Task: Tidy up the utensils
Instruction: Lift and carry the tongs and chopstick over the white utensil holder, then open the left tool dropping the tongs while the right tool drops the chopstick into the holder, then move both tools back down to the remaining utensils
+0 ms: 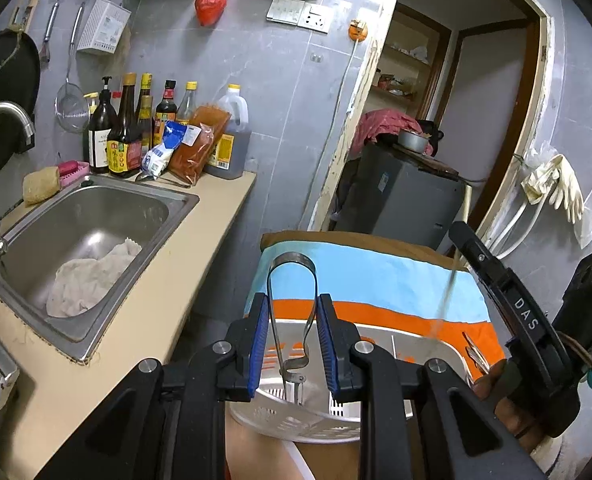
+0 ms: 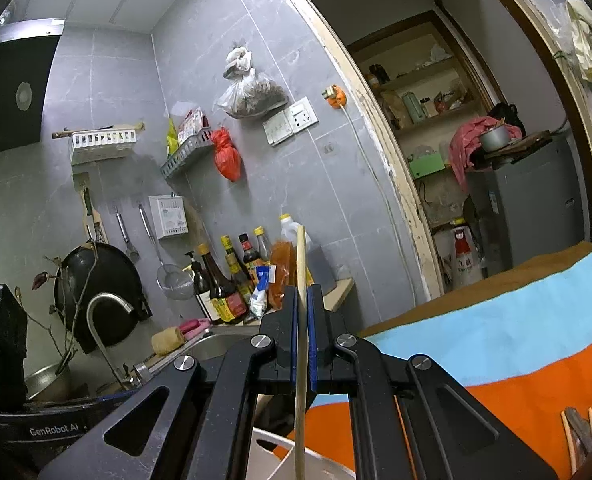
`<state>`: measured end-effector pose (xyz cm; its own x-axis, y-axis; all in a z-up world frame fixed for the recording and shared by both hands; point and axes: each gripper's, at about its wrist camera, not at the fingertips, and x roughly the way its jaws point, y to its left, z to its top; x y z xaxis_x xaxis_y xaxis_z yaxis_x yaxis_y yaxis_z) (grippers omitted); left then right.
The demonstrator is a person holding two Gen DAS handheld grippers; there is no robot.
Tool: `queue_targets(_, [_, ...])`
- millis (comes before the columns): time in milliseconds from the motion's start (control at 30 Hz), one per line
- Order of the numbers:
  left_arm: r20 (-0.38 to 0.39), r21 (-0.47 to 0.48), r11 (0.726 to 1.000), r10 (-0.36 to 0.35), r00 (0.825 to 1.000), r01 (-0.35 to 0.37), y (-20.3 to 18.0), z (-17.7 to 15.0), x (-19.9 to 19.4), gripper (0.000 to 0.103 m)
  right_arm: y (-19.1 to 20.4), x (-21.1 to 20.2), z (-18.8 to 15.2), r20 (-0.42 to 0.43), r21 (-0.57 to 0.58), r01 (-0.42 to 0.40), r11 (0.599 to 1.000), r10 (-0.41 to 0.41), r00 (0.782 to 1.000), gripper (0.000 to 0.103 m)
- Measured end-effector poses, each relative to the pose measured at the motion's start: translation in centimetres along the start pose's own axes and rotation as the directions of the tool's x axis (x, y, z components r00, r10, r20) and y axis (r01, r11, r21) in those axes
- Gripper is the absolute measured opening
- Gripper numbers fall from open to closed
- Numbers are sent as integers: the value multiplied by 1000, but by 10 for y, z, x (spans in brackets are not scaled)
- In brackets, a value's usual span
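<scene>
My left gripper (image 1: 292, 344) is shut on metal tongs (image 1: 292, 280), squeezing their two arms; the looped end points up and the tips hang into a white perforated basket (image 1: 288, 424) below. My right gripper (image 2: 304, 332) is shut on a wooden chopstick (image 2: 301, 264) held nearly upright, its lower end over the white basket (image 2: 268, 452). The right gripper also shows in the left wrist view (image 1: 507, 304), with the blurred chopstick (image 1: 447, 284) beside it. More utensils (image 2: 583, 428) lie on the orange and blue cloth (image 2: 515, 340) at the right.
A steel sink (image 1: 40, 216) with a white rag (image 1: 92, 272) is on the left, set in a beige counter (image 1: 168, 292). Sauce bottles (image 1: 136, 132) stand behind it. A tap (image 2: 108, 308) and a black wok (image 2: 104, 280) are near the wall. An open doorway (image 1: 435, 120) is beyond.
</scene>
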<state>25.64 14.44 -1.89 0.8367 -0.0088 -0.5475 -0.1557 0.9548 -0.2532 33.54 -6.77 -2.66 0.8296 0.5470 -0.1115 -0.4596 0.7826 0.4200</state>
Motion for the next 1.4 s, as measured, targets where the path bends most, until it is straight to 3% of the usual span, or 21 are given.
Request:
queue_targets(233, [-12, -42, 999, -23, 1000, 23, 2, -4, -2, 23, -8, -6, -3, -39, 8, 1, 1000, -1, 999, 6])
queue_targets(300, [-13, -51, 998, -37, 999, 36, 1, -4, -3, 24, -10, -8, -1, -53, 7, -1, 1000, 2, 999, 12])
queue_targets(333, [-11, -54, 998, -40, 999, 40, 0, -4, -4, 25, -10, -10, -1, -55, 6, -2, 1000, 2, 998, 21])
queue_targets(367, [-6, -54, 998, -43, 999, 43, -2, -4, -5, 29, -11, -13, 0, -55, 7, -3, 1000, 4, 998, 28])
queue_targets(400, [4, -53, 997, -51, 999, 51, -4, -3, -7, 32, -13, -16, 3, -55, 12, -4, 1000, 5, 998, 30])
queue_targets(467, [30, -51, 997, -61, 998, 63, -8, -1, -12, 48, -16, -22, 7, -55, 15, 0, 1000, 1, 998, 30])
queue_targets(600, [84, -31, 996, -86, 993, 89, -26, 1, -20, 54, -24, -38, 21, -62, 0, 4, 1000, -4, 998, 31])
queue_targets(733, [140, -10, 993, -114, 984, 116, -52, 2, -28, 67, -35, -61, 40, -57, -17, 10, 1000, -11, 998, 54])
queue_targets(800, [164, -2, 992, -124, 979, 126, -64, 2, -31, 73, -42, -74, 50, -48, -24, 20, 999, -21, 999, 58])
queue_targets(867, [187, 7, 990, -137, 973, 138, -78, 2, -33, 84, -50, -87, 61, -40, -34, 34, 999, -35, 999, 72])
queue_targets(967, [217, 17, 990, -143, 966, 143, -101, -2, -36, 103, -64, -108, 77, -23, -47, 55, 997, -56, 998, 82])
queue_targets(1133, [230, 62, 989, -148, 962, 137, -145, -12, -34, 103, -89, -143, 96, 10, -78, 105, 991, -105, 994, 96])
queue_targets(1400, [222, 108, 986, -152, 963, 130, -205, -32, -27, 103, -123, -183, 119, 32, -164, 153, 974, -150, 988, 102])
